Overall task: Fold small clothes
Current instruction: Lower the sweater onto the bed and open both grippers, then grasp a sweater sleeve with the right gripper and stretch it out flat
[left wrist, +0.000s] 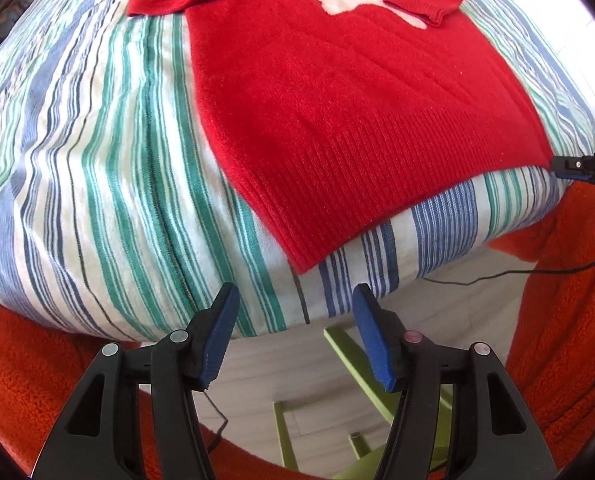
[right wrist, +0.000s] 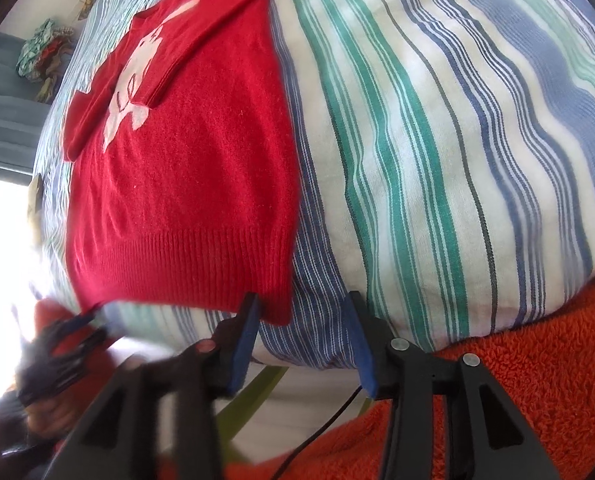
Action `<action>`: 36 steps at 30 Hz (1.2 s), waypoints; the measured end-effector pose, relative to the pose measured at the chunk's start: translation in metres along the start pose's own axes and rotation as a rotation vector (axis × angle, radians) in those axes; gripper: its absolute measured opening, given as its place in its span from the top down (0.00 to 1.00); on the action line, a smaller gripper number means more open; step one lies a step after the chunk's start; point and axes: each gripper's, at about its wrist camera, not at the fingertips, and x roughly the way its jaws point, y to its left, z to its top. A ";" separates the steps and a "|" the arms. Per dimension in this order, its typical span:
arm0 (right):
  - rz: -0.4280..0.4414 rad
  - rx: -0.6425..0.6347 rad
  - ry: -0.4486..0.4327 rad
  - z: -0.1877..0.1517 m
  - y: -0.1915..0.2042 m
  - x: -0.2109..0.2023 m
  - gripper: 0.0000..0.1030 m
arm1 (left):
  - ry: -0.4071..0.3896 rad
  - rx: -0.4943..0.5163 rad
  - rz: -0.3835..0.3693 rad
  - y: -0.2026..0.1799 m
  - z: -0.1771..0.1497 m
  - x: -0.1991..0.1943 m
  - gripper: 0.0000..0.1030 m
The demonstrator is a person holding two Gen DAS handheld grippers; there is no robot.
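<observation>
A red knitted sweater (left wrist: 337, 100) with a white motif lies flat on a striped cover (left wrist: 97, 200), both sleeves folded in across the chest. Its ribbed hem faces me at the cover's near edge. In the left wrist view my left gripper (left wrist: 295, 296) stands open just below the hem's left corner, with nothing between its blue pads. In the right wrist view my right gripper (right wrist: 302, 300) is open too. The sweater's (right wrist: 185, 180) right hem corner sits behind its left finger, and the pads do not press on it. The left gripper (right wrist: 77, 324) shows blurred at the other corner.
The striped cover (right wrist: 417, 160) drops away at its near edge. Below it are a pale floor, a green chair frame (left wrist: 357, 360) and a thin black cable (left wrist: 497, 276). Orange fleece (left wrist: 569, 320) worn by the person fills both lower sides. A colourful heap (right wrist: 45, 52) lies far off.
</observation>
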 end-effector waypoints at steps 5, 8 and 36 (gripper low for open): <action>-0.051 -0.028 -0.014 -0.004 -0.005 -0.022 0.54 | -0.135 -0.070 -0.001 0.021 -0.002 -0.044 0.32; -0.138 -0.057 -0.069 0.003 -0.009 -0.046 0.54 | -0.226 -0.144 0.042 0.048 0.006 -0.058 0.29; -0.108 -0.368 -0.505 0.192 0.034 -0.055 0.92 | -0.272 -0.339 0.124 0.117 0.018 -0.022 0.29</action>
